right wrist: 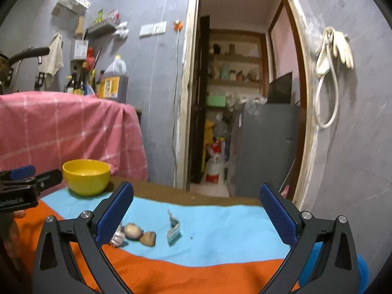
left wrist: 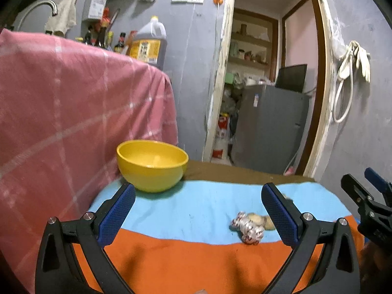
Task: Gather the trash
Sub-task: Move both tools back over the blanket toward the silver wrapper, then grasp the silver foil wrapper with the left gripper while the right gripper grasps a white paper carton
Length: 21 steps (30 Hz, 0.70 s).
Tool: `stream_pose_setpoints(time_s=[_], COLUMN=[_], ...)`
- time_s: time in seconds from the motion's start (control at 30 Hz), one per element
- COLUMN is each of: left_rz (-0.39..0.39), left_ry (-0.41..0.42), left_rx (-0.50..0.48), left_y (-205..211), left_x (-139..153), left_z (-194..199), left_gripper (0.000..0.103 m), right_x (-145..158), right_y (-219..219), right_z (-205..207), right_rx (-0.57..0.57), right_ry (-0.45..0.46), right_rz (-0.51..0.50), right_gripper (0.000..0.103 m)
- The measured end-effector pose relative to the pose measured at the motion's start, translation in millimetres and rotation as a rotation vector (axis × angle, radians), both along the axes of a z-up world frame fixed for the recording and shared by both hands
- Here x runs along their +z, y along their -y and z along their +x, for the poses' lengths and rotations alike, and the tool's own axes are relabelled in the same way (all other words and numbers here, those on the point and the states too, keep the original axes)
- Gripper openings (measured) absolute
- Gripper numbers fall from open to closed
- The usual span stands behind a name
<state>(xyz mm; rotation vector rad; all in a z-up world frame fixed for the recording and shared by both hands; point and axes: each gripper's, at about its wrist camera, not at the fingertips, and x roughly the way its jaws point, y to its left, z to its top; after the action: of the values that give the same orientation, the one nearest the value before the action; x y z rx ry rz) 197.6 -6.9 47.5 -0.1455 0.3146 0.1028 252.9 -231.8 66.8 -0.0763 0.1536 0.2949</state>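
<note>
Orange and blue cloth covers the worktop, where scraps of trash lie near a yellow bowl.

Both tools hover above the cloth with nothing between their blue pads: the left hand-held gripper is spread wide, and the right hand-held gripper is spread wide too. A crumpled wrapper rests on the blue stripe just at the orange edge, touching two small brown lumps. A torn blue-and-white packet stands tilted a little to their right. The bowl sits at the far left corner, beside a pink checked cloth.
</note>
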Motion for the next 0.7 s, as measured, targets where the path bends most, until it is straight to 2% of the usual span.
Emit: stream_pose_setpoints(time_s=[0.33, 0.47, 0.53, 0.7], left_rz=[-0.004, -0.028, -0.041, -0.102], left_ry=[-0.184, -0.249, -0.273, -0.368], left_rx=[-0.043, -0.101, -0.139, -0.245], left_y=[4.7, 8.1, 11.9, 19.9], left_x=[-17.2, -24.5, -27.6, -38.7], left_z=[32.5, 44.4, 49.2, 67.1], left_gripper=[0.101, 0.098, 0.095, 0.078], right_x=[-23.0, -31.5, -36.9, -46.3], right_y=[-0.7, -2.2, -3.3, -7.3], right_z=[46.2, 64.2, 73.0, 90.3], right_rx=[0.032, 0.046, 0.050, 0.069], right_ry=[-0.232, -0.337, -0.391, -0.497], right_rz=[0.021, 0.023, 0.020, 0.015], right_gripper=[0.101, 0.086, 0.083, 0.068])
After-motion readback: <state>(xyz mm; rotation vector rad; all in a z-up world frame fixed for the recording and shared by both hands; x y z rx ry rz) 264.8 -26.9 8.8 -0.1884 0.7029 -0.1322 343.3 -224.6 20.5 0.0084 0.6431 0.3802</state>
